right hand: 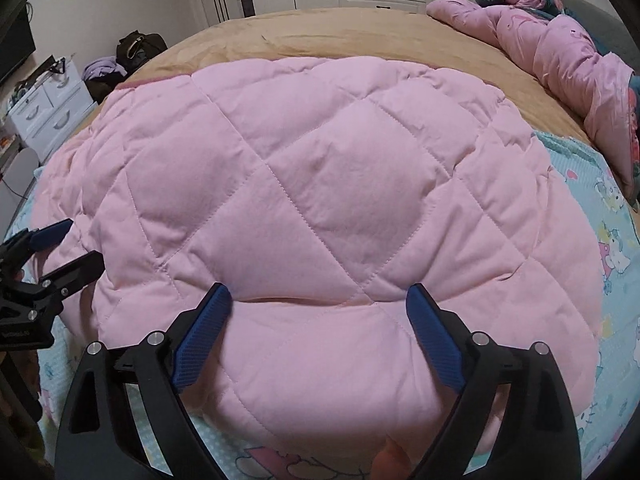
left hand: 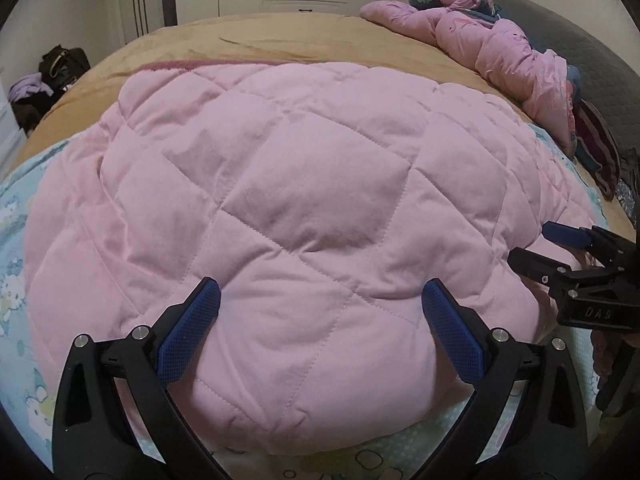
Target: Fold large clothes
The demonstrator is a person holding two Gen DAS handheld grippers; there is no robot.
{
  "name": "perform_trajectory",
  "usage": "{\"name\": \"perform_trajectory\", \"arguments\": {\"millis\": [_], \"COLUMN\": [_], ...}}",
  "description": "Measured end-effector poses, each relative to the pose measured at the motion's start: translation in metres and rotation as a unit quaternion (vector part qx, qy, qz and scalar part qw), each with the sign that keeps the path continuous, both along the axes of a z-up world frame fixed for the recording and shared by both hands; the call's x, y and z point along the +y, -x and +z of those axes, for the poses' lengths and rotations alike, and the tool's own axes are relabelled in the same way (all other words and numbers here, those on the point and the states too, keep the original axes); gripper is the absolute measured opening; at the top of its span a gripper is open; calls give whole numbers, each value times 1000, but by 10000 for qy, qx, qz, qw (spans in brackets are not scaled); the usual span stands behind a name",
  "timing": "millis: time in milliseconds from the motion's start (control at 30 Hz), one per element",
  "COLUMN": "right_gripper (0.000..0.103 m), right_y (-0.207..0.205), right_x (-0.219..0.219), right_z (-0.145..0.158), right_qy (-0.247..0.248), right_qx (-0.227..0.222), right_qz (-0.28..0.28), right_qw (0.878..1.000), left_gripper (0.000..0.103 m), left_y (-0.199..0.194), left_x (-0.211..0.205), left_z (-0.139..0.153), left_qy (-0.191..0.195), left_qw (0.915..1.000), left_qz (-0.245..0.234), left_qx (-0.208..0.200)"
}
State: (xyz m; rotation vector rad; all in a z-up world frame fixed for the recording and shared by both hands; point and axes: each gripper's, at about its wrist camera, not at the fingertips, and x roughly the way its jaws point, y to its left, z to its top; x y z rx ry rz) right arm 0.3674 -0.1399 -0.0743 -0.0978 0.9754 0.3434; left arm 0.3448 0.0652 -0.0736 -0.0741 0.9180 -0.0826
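Quilt [left hand: 304,200] beneath open left hand-held gripper [left hand: 320,300]

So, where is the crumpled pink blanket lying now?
In both views the crumpled pink blanket lies at the bed's far right edge, beyond the pink quilted garment on the tan sheet.

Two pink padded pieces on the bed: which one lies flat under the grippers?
The diamond-quilted pink garment, spread flat beneath both open grippers. The other, a shiny pink printed bundle, lies crumpled at the bed's far right edge.
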Motion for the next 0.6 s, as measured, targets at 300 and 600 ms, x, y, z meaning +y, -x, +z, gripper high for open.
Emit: {"name": "perform_trajectory", "arguments": {"millis": [300,600], "right_gripper": [90,99], "right_y": [2,32], "right_x": [0,-15], "right_z": [4,35], "right_qy": [-5,-402], "right_qx": [83,-106], "right_qz": [-42,87], "right_qw": [10000,9991], "left_gripper": [95,95], "left_y": [1,19], "left_x": [0,10], "left_z": [5,26], "left_qy": [27,352], "left_qw": [10000,9994], "left_qz": [32,71], "left_qx": [60,4]}}
